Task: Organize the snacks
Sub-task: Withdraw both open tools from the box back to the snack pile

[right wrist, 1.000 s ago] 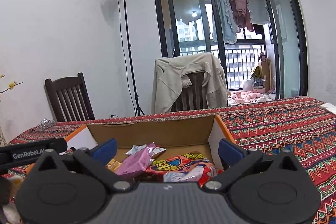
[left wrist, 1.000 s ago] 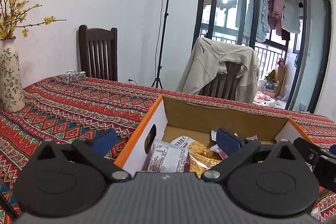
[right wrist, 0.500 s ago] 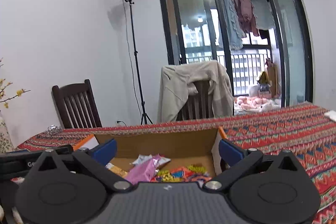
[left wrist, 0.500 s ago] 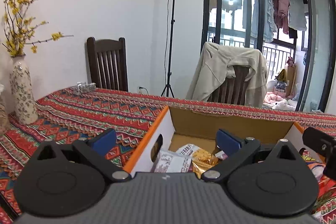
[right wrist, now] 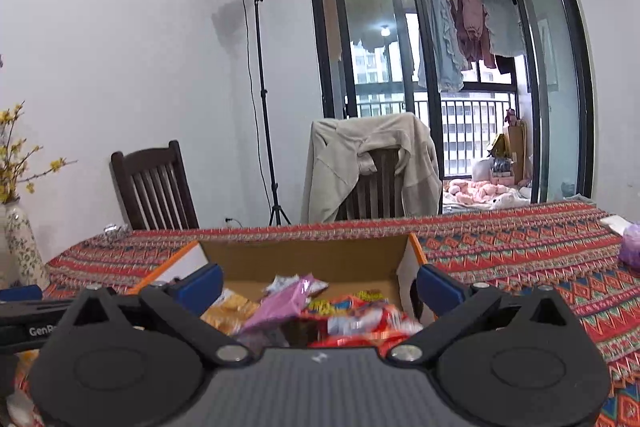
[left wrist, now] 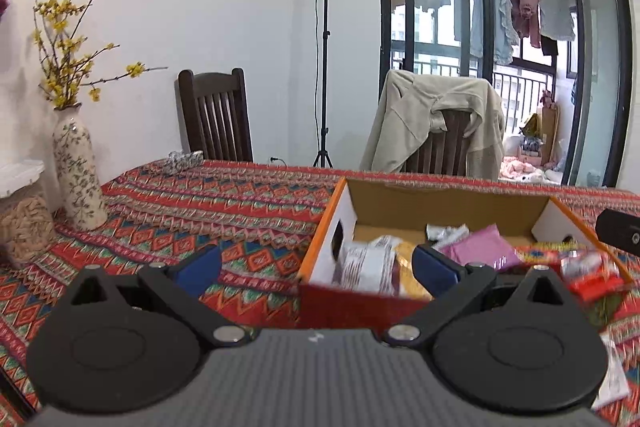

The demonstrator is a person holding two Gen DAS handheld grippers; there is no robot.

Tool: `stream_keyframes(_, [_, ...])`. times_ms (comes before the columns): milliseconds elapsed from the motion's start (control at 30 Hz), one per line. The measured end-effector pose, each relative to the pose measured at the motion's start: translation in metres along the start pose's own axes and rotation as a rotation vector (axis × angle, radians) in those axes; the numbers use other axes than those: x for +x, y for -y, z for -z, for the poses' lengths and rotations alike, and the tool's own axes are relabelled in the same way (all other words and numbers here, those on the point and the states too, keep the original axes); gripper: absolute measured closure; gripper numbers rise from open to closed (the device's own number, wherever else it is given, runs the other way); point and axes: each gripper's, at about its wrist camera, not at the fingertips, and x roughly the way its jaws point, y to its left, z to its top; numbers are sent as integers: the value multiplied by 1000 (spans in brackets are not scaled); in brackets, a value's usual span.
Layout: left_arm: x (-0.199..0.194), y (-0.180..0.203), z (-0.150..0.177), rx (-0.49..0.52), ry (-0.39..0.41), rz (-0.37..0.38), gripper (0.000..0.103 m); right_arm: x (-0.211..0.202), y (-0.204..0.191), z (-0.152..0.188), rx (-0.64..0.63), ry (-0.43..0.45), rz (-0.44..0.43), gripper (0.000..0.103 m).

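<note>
An open cardboard box [left wrist: 332,211] with orange edges stands on the patterned tablecloth [left wrist: 200,203]. Inside lie snack packets: a white one [left wrist: 364,263], a pink one [left wrist: 484,247] and red ones [left wrist: 588,275]. My left gripper [left wrist: 316,265] is open, and its blue fingers straddle the box's near left corner without touching a packet. In the right wrist view the box [right wrist: 304,259] lies straight ahead, with a pink packet [right wrist: 280,303], a red packet [right wrist: 360,319] and a yellow packet [right wrist: 228,311]. My right gripper [right wrist: 319,283] is open over the near edge with nothing between its fingers.
A flowered vase [left wrist: 78,171] stands at the table's left end beside a woven holder [left wrist: 24,231]. Behind the table are a dark wooden chair [left wrist: 216,115], a chair draped with a jacket [left wrist: 436,123] and a lamp stand [left wrist: 324,27]. A purple bag [right wrist: 632,247] lies far right.
Both grippers have drawn back and risen from the box, which now sits lower in each view. The left one also shifted left, bringing the vase further into sight. Both stayed open.
</note>
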Motion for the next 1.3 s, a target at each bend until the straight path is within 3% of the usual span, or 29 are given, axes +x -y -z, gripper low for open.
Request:
stream_keyframes(567, [-39, -59, 60, 10, -101, 46, 0, -44, -10, 64, -37, -161, -9, 0])
stream_keyframes(800, [-28, -81, 72, -93, -151, 44, 0, -46, -9, 84, -19, -225, -34, 0])
stream_keyframes(1067, [-33, -82, 73, -103, -132, 77, 0, -42, -10, 86, -9, -263, -24, 0])
stream_keyframes(1300, [-31, -85, 73, -122, -140, 93, 0, -21, -34, 75, -57, -282, -19, 0])
